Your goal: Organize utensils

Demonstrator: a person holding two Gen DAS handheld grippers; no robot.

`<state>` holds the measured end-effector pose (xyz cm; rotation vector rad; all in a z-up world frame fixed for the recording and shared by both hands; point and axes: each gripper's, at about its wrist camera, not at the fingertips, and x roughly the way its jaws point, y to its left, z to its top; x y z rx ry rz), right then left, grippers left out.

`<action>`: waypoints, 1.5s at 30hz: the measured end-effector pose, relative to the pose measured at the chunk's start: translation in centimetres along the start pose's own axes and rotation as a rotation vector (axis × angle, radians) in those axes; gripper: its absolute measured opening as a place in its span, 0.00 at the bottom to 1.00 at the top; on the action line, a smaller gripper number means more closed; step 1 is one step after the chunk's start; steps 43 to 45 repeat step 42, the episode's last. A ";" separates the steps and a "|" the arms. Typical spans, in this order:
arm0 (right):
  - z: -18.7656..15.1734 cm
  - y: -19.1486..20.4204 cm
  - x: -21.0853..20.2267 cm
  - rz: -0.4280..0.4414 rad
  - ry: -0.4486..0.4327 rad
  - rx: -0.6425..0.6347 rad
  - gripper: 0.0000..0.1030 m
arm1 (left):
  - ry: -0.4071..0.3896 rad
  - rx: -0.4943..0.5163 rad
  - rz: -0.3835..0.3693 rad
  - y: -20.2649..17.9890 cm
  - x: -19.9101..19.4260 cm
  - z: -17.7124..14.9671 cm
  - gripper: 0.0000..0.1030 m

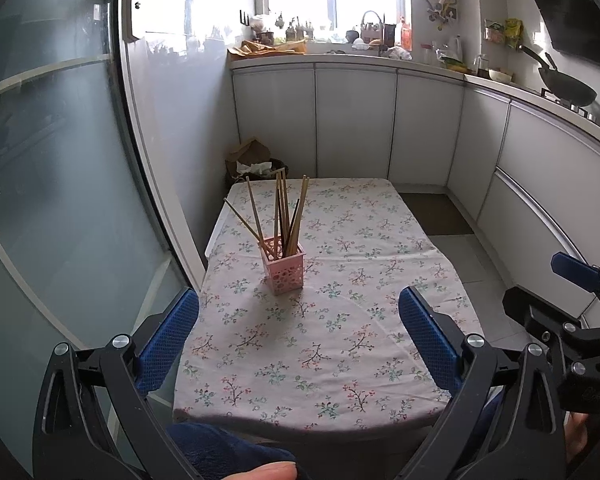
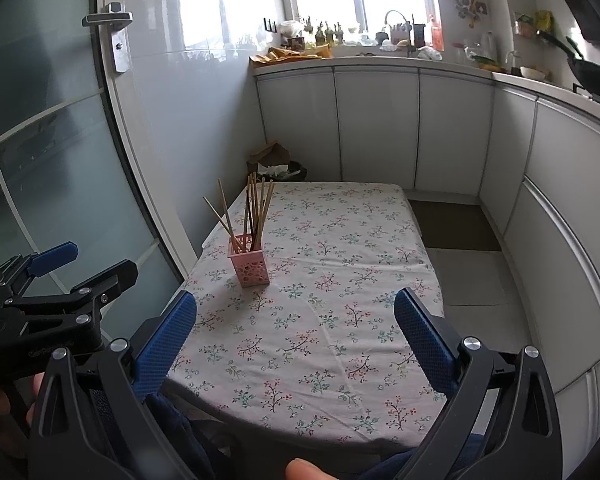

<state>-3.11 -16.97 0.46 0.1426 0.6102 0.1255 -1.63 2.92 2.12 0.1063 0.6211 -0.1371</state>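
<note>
A pink perforated holder (image 1: 283,270) stands upright on the table's left half with several wooden chopsticks (image 1: 284,212) standing in it, fanned out. It also shows in the right wrist view (image 2: 249,266), with the chopsticks (image 2: 254,212). My left gripper (image 1: 299,336) is open and empty, held above the table's near end, well short of the holder. My right gripper (image 2: 295,340) is open and empty, also above the near end. Each gripper shows at the edge of the other's view: the right gripper (image 1: 548,280) and the left gripper (image 2: 96,260).
The table wears a floral cloth (image 1: 340,320). A glass door (image 1: 60,200) stands close on the left. White cabinets (image 1: 352,120) with a cluttered counter run along the back and right. A wok (image 1: 568,86) sits on the stove. A bin with paper (image 1: 256,164) stands behind the table.
</note>
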 end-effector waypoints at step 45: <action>0.1 0.5 0.6 -0.006 0.011 0.007 0.94 | 0.013 -0.021 -0.011 0.3 0.7 -0.1 0.93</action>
